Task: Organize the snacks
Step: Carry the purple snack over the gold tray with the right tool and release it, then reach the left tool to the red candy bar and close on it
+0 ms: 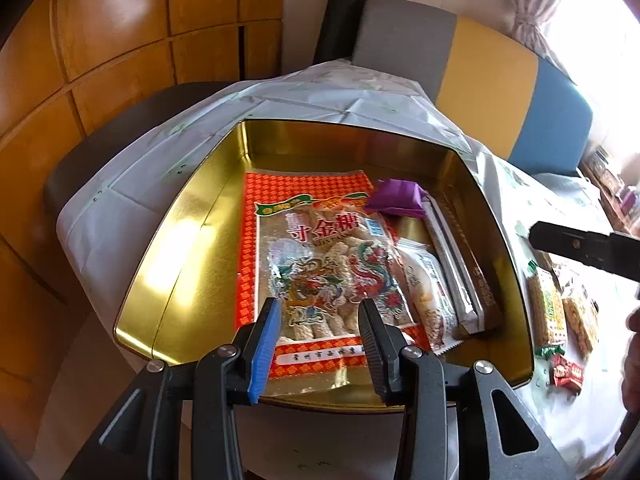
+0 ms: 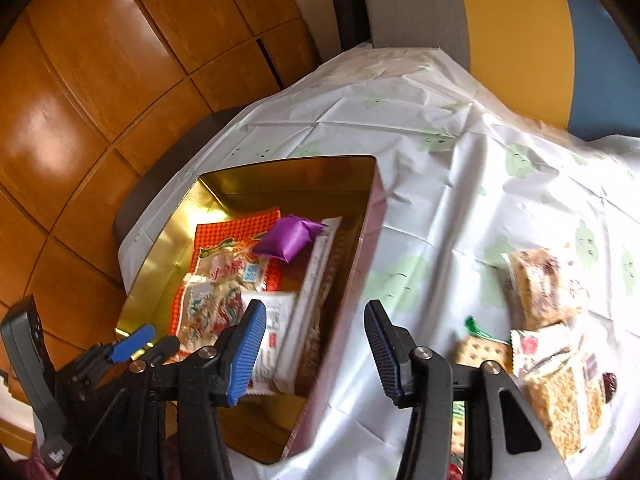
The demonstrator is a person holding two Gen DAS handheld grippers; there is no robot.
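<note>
An open gold tin [image 1: 180,240] [image 2: 362,264] stands on the table. In it lie a large orange-red candy bag [image 1: 320,248] [image 2: 224,276], a purple packet [image 1: 396,200] [image 2: 286,240], a white packet [image 1: 428,284] [image 2: 276,344] and long silver and brown bars [image 1: 464,272]. My left gripper [image 1: 322,320] [image 2: 146,344] hovers open over the tin's near end, nothing between its fingers. My right gripper [image 2: 316,320] is open and empty above the tin's right wall; one of its fingers [image 1: 580,246] shows at the right in the left wrist view. Loose snack packets [image 2: 544,284] [image 1: 548,308] lie on the cloth to the right.
A white tablecloth [image 2: 440,184] with green prints covers the table. Crackers [image 2: 480,350], a grain bar [image 2: 560,404] and a red candy [image 1: 568,372] lie right of the tin. A grey, yellow and blue cushion [image 1: 488,76] sits behind, wooden panels [image 1: 100,40] to the left.
</note>
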